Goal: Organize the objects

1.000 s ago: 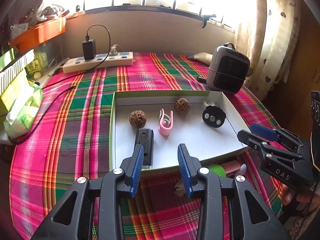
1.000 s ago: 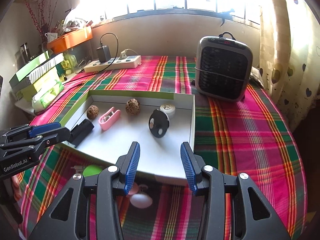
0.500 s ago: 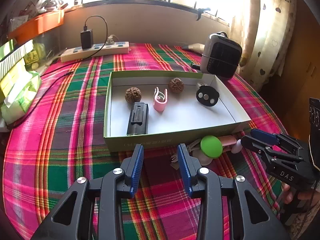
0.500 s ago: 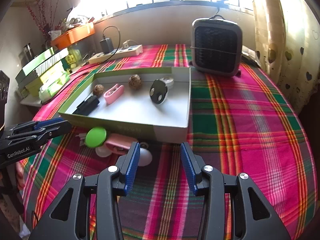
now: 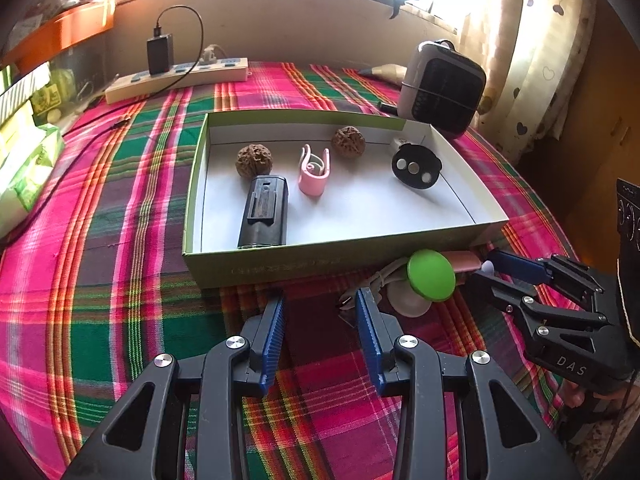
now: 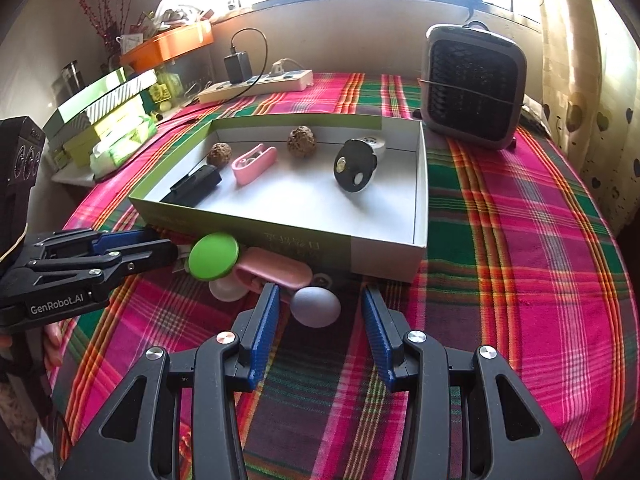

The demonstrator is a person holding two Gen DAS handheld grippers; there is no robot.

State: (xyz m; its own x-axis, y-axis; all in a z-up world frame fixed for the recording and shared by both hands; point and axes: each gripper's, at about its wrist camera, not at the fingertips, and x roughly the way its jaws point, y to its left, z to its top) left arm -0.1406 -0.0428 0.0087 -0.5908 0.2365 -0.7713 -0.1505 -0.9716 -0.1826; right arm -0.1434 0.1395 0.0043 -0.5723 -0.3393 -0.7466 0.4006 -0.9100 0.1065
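Observation:
A shallow green-rimmed box (image 5: 320,266) (image 6: 384,258) on the plaid table holds two walnuts (image 5: 254,159), a pink clip (image 5: 314,172), a black block (image 5: 264,216) and a black disc (image 5: 416,168). Just in front of the box lie a green disc (image 5: 431,274) (image 6: 215,256), a pink case (image 6: 276,272), a white round piece (image 5: 408,300) and a grey-white egg-shaped piece (image 6: 315,306). My left gripper (image 5: 320,312) is open and empty, left of the pile. My right gripper (image 6: 318,312) is open, its fingers on either side of the egg-shaped piece.
A small grey heater (image 6: 474,88) stands behind the box at the right. A power strip with a charger (image 5: 176,76) lies at the back. Stacked boxes and packets (image 6: 108,128) sit at the left edge. Curtain at the right.
Both grippers have pulled back toward the near edge and dropped lower. The pile in front of the box has come into full view. Both stay open.

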